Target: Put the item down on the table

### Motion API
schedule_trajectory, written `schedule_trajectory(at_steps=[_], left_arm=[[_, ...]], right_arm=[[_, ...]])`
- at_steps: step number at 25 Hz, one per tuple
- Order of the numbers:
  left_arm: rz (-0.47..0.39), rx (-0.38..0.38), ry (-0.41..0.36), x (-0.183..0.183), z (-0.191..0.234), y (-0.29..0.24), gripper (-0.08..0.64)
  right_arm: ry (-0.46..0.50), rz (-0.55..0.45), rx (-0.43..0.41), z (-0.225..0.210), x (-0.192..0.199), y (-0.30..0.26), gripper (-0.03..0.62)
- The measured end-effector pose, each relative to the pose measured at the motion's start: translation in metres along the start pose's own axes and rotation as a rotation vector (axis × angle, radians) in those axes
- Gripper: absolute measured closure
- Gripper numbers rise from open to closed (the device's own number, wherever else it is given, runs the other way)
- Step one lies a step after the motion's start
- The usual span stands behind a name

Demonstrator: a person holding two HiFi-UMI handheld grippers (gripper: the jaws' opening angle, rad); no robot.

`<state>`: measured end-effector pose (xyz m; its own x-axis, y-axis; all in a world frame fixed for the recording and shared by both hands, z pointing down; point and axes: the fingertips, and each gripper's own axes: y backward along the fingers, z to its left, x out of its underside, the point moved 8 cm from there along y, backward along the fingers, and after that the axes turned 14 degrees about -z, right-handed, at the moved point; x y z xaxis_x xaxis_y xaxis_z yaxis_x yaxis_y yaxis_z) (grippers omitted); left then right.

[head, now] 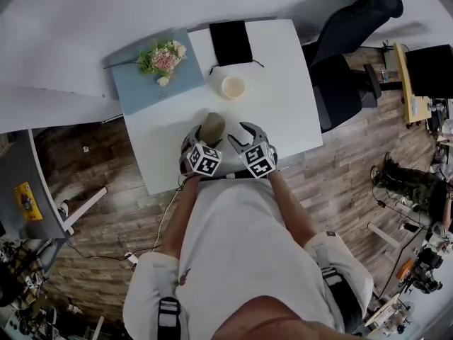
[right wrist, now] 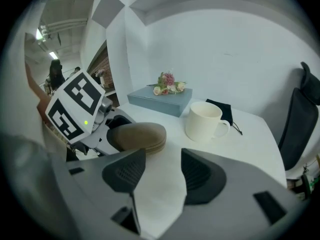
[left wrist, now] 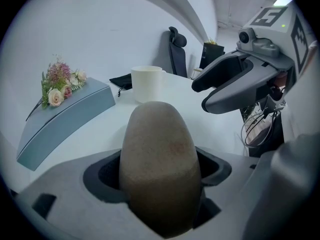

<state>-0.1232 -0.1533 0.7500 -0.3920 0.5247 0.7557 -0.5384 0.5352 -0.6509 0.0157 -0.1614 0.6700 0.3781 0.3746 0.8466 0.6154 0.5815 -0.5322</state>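
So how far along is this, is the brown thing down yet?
Done: the brown egg-shaped item is over the white table, low. In hand: the left hand-held gripper grips it; the right hand-held gripper is empty. Left: rest it on the table and let go.

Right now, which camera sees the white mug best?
The right gripper view: the white ceramic mug stands whole, handle showing. The left gripper view shows it smaller, past the brown rounded object; the head view shows its rim from above.
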Motion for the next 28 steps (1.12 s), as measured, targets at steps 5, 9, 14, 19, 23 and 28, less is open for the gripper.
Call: schedule_trajectory(at_steps=[5, 9, 14, 19, 23, 28], left_arm=[[0.019, -0.009, -0.001, 0.0017, 0.0014, -0.001, 0.156], [0.027, -0.012, -0.005, 0.0027, 0.0004, -0.002, 0.155], [0.04, -0.01, -0.01, 0.0035, -0.0001, -0.006, 0.152], [0.046, -0.006, -0.007, 0.0036, 0.0008, -0.0062, 0.146], [0.051, -0.012, -0.004, 0.0046, 0.0017, -0.0062, 0.137], [0.055, -0.026, 0.001, 0.0052, 0.0002, -0.0042, 0.109]], right_arm=[[-0.006, 0.016, -0.007, 0.0008, 0.002, -0.0036, 0.365], [0.0, 0.026, -0.025, 0.0042, 0.0056, -0.0077, 0.365], [0.006, 0.029, -0.042, 0.0055, 0.0069, -0.0093, 0.365], [0.007, 0.023, -0.041, 0.0026, 0.0052, -0.0089, 0.365], [0.01, 0.017, -0.047, 0.0023, 0.0052, -0.009, 0.365], [0.014, 0.015, -0.054, 0.0002, 0.0044, -0.0068, 0.365]])
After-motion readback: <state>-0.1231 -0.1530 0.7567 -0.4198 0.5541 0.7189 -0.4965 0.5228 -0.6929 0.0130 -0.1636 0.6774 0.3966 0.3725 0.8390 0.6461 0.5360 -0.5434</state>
